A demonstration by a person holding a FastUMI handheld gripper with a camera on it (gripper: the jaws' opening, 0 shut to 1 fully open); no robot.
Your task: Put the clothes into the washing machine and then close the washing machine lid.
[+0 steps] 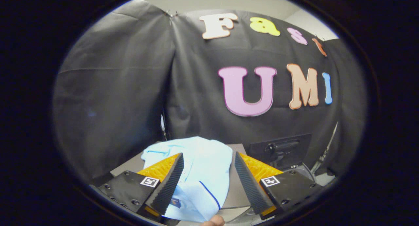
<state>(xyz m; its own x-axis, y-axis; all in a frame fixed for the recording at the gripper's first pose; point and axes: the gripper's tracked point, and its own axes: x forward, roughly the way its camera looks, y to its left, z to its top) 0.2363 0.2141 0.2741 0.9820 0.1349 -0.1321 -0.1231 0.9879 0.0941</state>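
Gripper view: a fingertip (214,221) of a person is seen at the very bottom centre of the frame, just under the lower edge of the garment. The tool (208,165) is seen at the bottom of the frame with its two fingers spread wide; the ribbed black pads (170,183) face each other across a broad gap, backed by orange wedges and black plates with small square markers. Nothing is gripped. A light blue garment (199,173) is laid out between the fingers and just ahead of them, lower centre of the frame; thin dark blue trim and a small dark patch near its lower left are visible. The left pad overlaps the garment's edge in the picture, but contact cannot be told; the right pad is apart from it.

The garment is resting on a grey desk (126,167), bare surface being visible left of the left finger and between the garment and the right finger. A black boxy unit with a handle-like part (280,149) is seen beyond the right finger, lower right of centre; what it is cannot be told. A rounded grey rim (306,170) is partly seen just below it, behind the right finger plate. The black cloth booth wall (131,88) takes up the middle and upper frame.
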